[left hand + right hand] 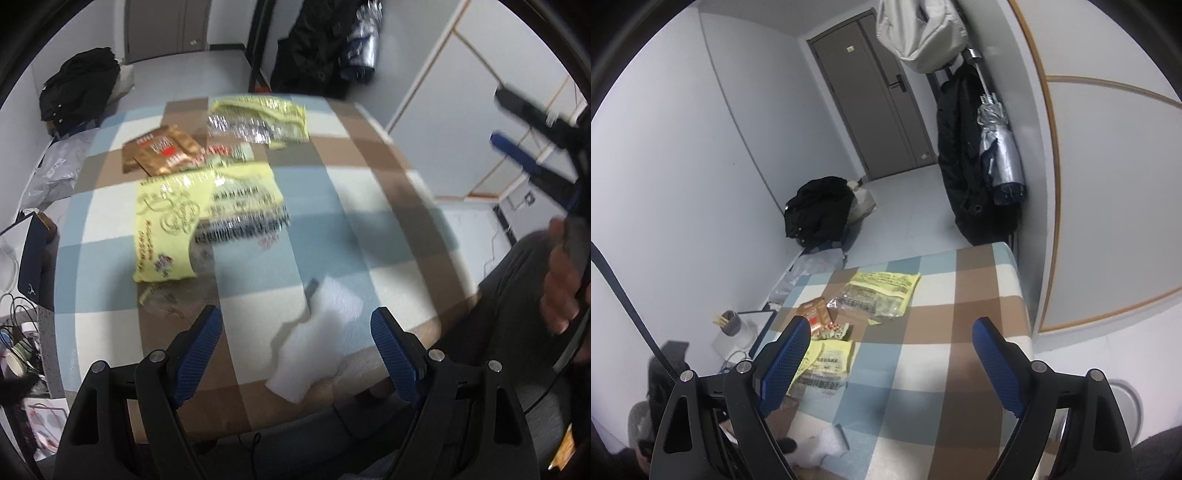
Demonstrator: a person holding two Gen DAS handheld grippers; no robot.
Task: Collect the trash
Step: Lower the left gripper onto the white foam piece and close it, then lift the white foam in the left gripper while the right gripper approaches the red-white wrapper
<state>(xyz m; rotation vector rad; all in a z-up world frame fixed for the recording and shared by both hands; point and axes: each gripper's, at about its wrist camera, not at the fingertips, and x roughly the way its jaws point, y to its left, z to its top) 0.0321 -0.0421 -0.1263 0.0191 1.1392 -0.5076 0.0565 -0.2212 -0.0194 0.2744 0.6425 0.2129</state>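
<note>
While both grippers, left gripper point(297, 354) and right gripper point(890, 369), hold jaws open and empty, a white tissue point(317, 339) lies at the table's point(388, 236) near edge.

Left wrist view motion-blurred; print on near yellow wrapper point(207, 218) unreadable; right gripper point(517, 122) cut by right edge; white foam scrap point(822, 448) partly hidden behind finger.

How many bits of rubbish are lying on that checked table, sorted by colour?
Yellow wrappers: 2, the near one and the far one
Brown packets: 1
Small red-and-white wrappers: 1
White foam sheets: 1
Total: 5
</note>
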